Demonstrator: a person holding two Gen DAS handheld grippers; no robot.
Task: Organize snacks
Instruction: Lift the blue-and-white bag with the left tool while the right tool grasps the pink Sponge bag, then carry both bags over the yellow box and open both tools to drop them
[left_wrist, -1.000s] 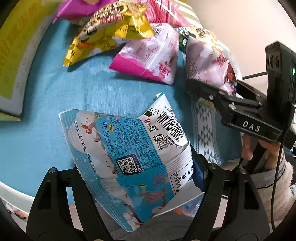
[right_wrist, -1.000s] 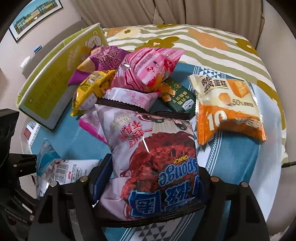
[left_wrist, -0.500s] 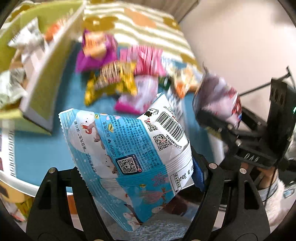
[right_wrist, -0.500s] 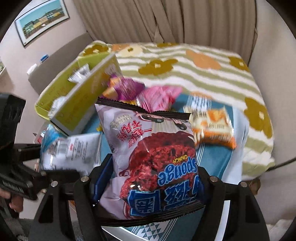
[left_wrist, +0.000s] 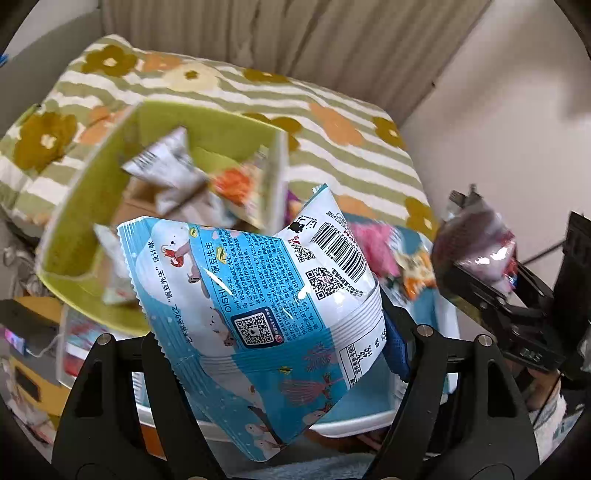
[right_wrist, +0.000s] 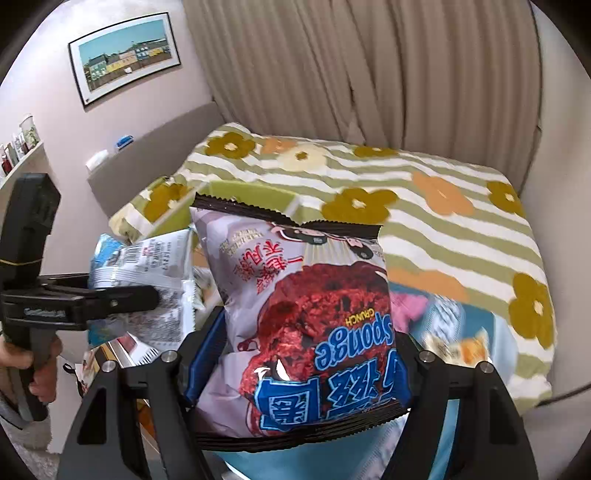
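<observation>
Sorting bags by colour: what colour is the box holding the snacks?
Lime green box; clearest in the left wrist view.

Each camera sits on its own gripper, very close behind the fingers, looking forward and down at the flowered bed (left_wrist: 332, 122) and the green box (left_wrist: 207, 125), which both views show.

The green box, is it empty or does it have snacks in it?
It has snacks in it. The green box is open on top, and several packets lie inside, though they look blurry.
</observation>
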